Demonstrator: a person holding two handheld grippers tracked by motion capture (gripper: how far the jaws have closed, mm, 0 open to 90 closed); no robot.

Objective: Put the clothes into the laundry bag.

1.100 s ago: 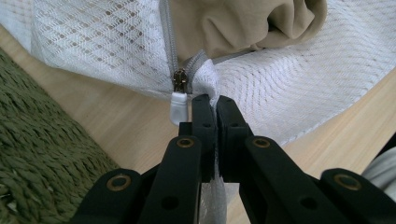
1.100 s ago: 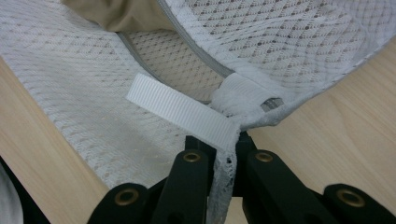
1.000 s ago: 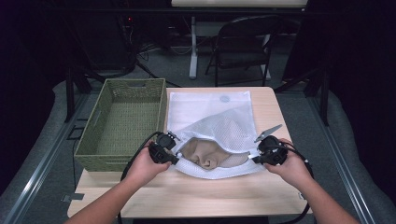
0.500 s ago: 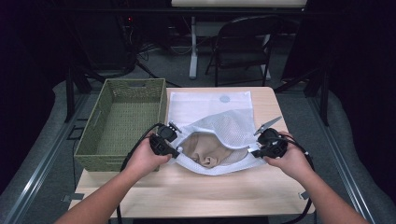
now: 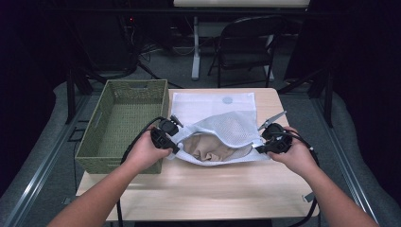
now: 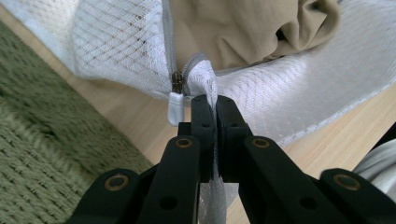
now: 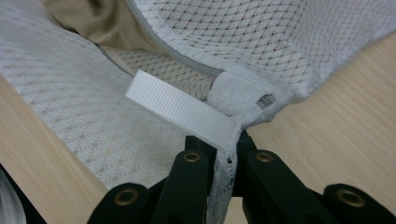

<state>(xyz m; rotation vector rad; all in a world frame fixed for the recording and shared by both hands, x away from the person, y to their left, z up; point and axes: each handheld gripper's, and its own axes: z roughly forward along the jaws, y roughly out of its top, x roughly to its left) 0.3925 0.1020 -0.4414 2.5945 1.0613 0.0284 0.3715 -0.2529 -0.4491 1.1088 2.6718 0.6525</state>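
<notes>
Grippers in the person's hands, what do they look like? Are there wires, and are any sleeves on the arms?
Both are black. The left gripper and right gripper each have two flat jaws on arms joined by brass-coloured rivets. The right gripper carries a grey three-cornered plate on top. A black cable trails from the left gripper, another from the right. The forearms are bare, no sleeves.

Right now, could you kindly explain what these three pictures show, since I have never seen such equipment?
A person holds a black two-jaw tool in each hand. The high view looks down from above the table; the other two come from cameras riding on each tool. On the light wooden table lie a green woven basket and a white mesh zip bag with a beige cloth inside. The left gripper pinches the bag's edge beside the zip pull; the right gripper pinches the opposite corner by a white ribbon loop.
</notes>
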